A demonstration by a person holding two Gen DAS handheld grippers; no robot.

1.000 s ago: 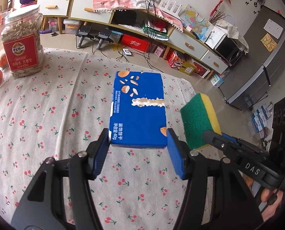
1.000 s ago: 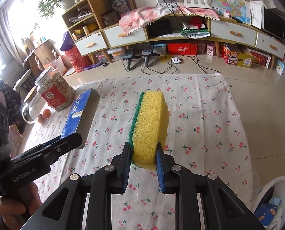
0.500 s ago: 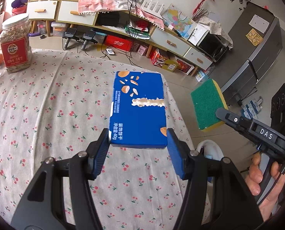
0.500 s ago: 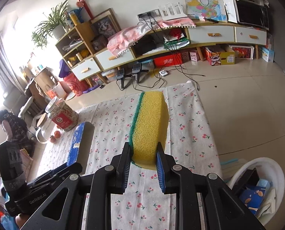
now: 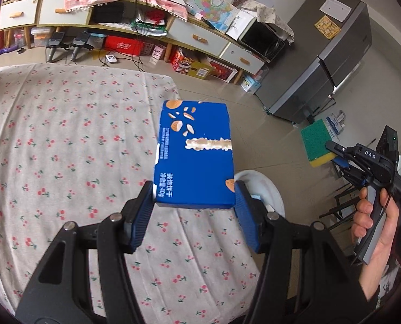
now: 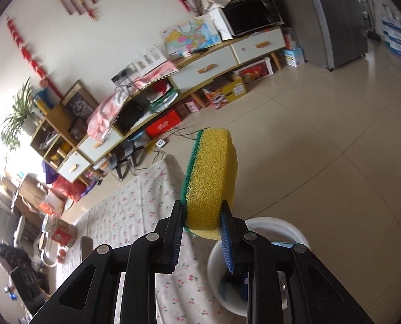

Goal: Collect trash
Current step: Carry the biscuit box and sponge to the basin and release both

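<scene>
While 1 box (image 5: 195, 159) fills the left gripper (image 5: 195, 210), 1 sponge (image 6: 209, 186) fills the right gripper (image 6: 201, 232).

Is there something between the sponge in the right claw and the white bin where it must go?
Nothing visible is in the way. The right claw holds the sponge in the air beside the table edge, and the white bin stands open on the floor just below it, with some trash already inside.

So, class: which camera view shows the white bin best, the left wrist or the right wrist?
The right wrist view. There the white bin shows most of its rim and some contents, below the right gripper clamping the sponge. In the left wrist view only part of its rim shows behind the blue box.
</scene>
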